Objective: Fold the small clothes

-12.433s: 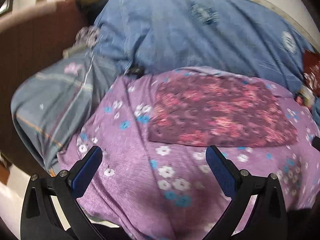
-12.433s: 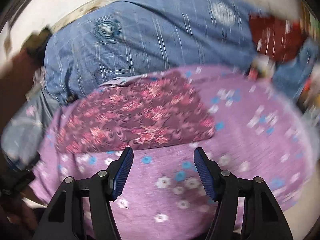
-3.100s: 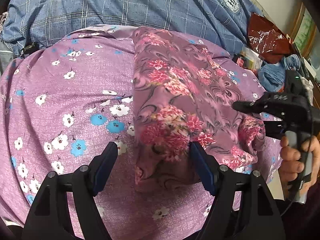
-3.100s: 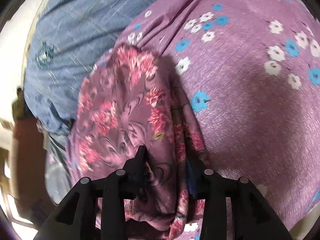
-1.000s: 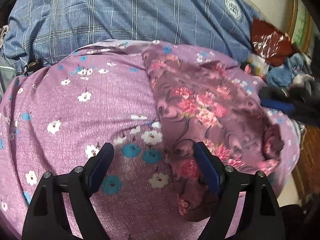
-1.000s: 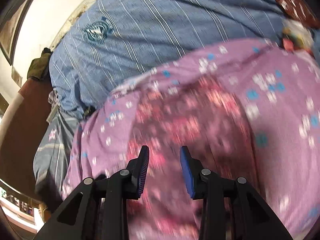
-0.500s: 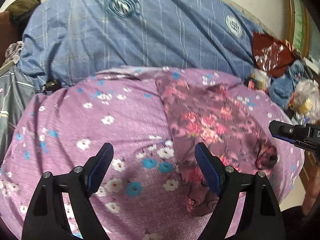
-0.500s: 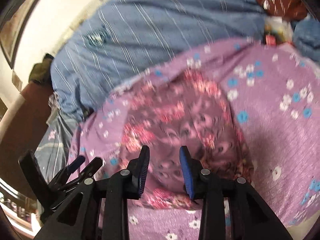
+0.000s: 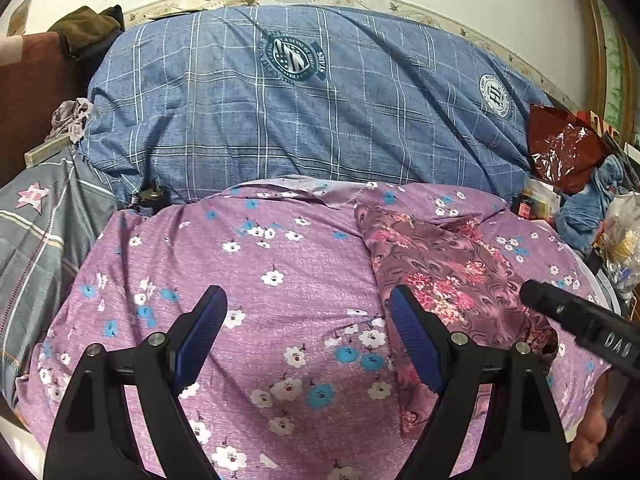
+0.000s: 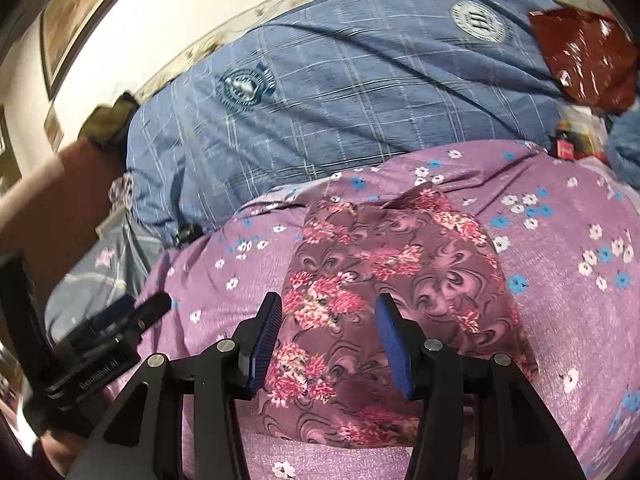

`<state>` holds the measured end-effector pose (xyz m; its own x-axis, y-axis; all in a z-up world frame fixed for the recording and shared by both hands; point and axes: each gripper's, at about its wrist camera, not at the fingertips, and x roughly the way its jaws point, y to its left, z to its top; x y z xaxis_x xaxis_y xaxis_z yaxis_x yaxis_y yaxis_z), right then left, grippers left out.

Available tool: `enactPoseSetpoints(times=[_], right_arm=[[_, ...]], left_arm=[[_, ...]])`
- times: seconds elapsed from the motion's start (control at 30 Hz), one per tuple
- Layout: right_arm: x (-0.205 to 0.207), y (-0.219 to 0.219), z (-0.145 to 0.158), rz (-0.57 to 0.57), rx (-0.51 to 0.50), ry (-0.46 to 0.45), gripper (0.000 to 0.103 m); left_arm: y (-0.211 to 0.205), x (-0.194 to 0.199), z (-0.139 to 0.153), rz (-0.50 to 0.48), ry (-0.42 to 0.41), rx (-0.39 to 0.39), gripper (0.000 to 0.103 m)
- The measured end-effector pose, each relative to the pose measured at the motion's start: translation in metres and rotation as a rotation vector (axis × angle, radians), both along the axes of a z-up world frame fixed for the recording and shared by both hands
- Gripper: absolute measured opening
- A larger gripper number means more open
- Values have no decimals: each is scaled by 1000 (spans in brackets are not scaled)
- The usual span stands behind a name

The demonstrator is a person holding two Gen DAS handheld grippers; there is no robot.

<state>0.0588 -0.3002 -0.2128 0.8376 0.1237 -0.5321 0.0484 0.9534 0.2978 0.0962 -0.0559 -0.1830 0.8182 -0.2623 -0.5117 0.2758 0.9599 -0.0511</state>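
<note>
1. Right wrist view puts the right gripper (image 10: 328,340) above the near half of the folded floral garment (image 10: 392,280); its jaws have just been opening and stand part-way apart, with nothing pinched between the blue pads (image 10: 264,340). The cloth lies below them, not in their grip.
2. Left wrist view shows the left gripper (image 9: 308,336) spread wide and empty over the bare purple flowered sheet (image 9: 240,272), with the garment off to its right, just behind its right finger.
3. The garment rests as a narrow lengthwise strip on the purple sheet, its far end near the blue checked duvet (image 9: 304,96), its near end close to the bed's edge. The edges look rumpled, especially at the near right corner.
4. The step in hand, as I judge it, is resetting both grippers for the next fold, probably bringing one short end over the other.
5. To do it well: take the two corners of one end, one per gripper, catching all layers so the earlier fold does not slip open.
6. Keep the sheet out of the pinch; both fabrics are purple and thin, so take only the garment's edge.
7. Carry both corners level and together, then lay them square on the opposite end before releasing.
8. A red plastic bag (image 9: 564,148) and clutter sit well to the right, clear of the work.
</note>
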Motion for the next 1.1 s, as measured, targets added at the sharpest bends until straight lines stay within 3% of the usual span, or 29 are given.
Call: enactPoseSetpoints(times=[1.1], right_arm=[[8, 7, -11, -40, -109, 61, 52]], left_arm=[[-27, -2, -9, -14, -5, 69, 84]])
